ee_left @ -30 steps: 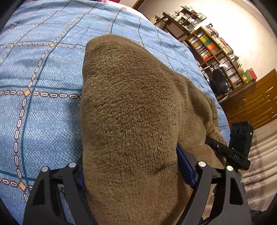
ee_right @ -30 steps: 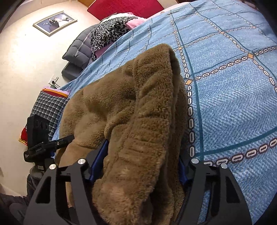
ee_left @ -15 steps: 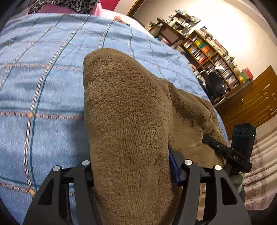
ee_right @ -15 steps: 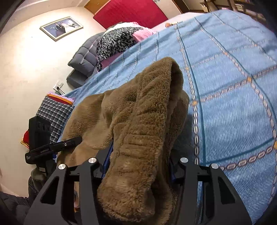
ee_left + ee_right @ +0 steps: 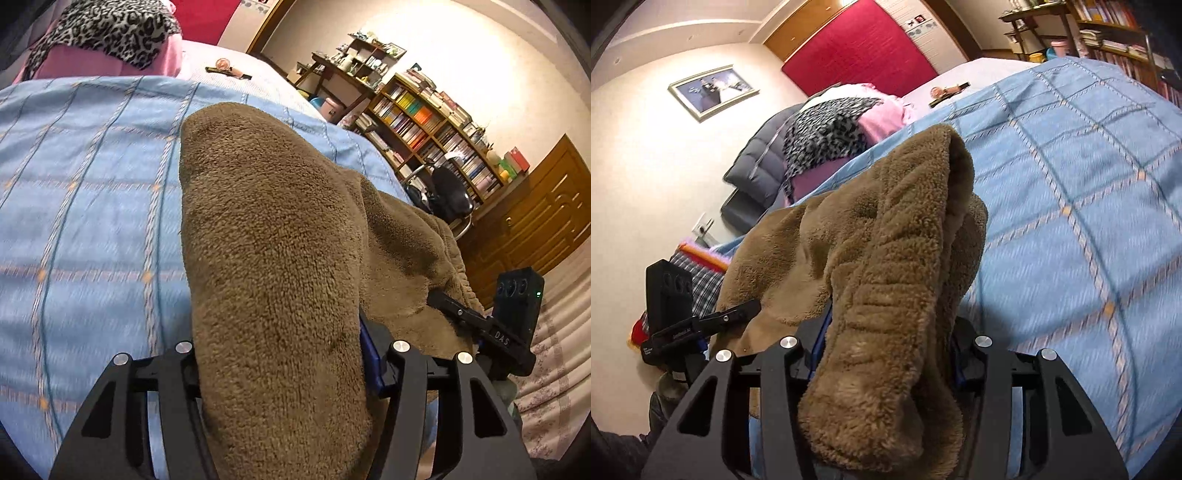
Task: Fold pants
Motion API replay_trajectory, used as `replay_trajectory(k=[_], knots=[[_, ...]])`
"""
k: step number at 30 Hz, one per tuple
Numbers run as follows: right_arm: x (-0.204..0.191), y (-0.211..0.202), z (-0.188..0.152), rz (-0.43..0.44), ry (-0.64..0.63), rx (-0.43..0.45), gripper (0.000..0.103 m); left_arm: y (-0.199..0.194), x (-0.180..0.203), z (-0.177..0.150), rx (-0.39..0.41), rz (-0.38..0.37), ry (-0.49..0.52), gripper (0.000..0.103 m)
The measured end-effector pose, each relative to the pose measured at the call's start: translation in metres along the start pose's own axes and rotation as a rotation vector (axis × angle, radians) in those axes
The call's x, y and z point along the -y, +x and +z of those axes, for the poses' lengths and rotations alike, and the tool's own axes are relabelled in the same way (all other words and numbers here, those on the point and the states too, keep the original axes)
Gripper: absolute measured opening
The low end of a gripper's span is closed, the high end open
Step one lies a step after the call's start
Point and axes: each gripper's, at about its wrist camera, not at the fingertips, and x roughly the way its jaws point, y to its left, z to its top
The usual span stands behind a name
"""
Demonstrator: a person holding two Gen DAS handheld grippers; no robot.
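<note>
Fold pants | left hand-held gripper (image 5: 280,373): clenched on brown fleece pants (image 5: 273,229) | right hand-held gripper (image 5: 886,365): clenched on waistband end | pants raised off blue quilted bed (image 5: 1089,221) near its edge, evidently to carry fold over

Pants (image 5: 280,258): thick brown fleece, fuzzy and matt, pile coarser and curlier at the elastic waistband (image 5: 886,295). Bedspread (image 5: 92,221): blue woven cloth, matt, twill-like texture with stitched chain lines. Left gripper (image 5: 284,369) and right gripper (image 5: 886,354): matt black plastic frames with shiny metal screw heads. Far right bookshelf (image 5: 436,122) and cabinet (image 5: 535,221): brown wood, slightly glossy. Headboard (image 5: 864,48): red, looks padded cloth.
</note>
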Motion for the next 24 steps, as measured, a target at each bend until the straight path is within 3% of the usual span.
replay_trajectory(k=[7, 12, 20, 24], knots=[[0.026, 0.037, 0.064, -0.062, -0.015, 0.034, 0.051, 0.056, -0.004, 0.065, 0.013, -0.037, -0.002, 0.058], [0.048, 0.064, 0.093, -0.098, -0.033, 0.037, 0.051, 0.089, -0.013, 0.090, 0.020, -0.063, -0.003, 0.058], [0.087, 0.106, 0.093, -0.137, -0.009, -0.017, 0.051, 0.140, -0.031, 0.091, -0.026, -0.039, -0.016, 0.059], [0.098, 0.112, 0.088, -0.131, 0.010, -0.018, 0.052, 0.146, -0.036, 0.086, -0.027, -0.034, -0.003, 0.068]])
